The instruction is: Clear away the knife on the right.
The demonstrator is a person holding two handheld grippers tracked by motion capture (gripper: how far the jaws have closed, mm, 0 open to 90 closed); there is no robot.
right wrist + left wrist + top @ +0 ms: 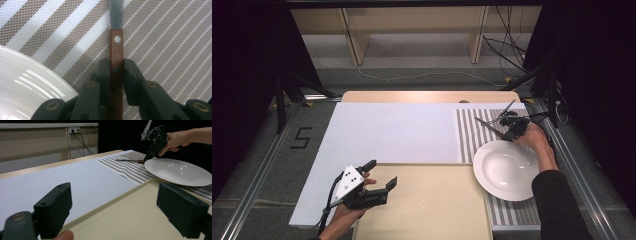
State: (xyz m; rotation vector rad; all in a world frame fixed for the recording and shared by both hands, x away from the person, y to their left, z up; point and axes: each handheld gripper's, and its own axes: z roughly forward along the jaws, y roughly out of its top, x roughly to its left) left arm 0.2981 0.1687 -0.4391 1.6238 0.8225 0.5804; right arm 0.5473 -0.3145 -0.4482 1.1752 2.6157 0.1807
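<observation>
Wooden and riveted, the knife [116, 62] handle is clamped between the jaws of the right gripper [116, 68], low in the right gripper view, with the blade running to the top edge over the striped mat [162, 37]. In the high view the knife lies at right centre, just beyond the plate [507, 170]. A level lift is advised, so the blade clears the plate rim. The left gripper [379, 175] is held wide open and empty over the tray [437, 210], lower left.

Overhead light falls evenly on the table [427, 96], leaving dark surrounds; glare streaks the white plate [507, 170]. In the left gripper view, near black jaws blur; the placemat [162, 45] weave stays sharp.
</observation>
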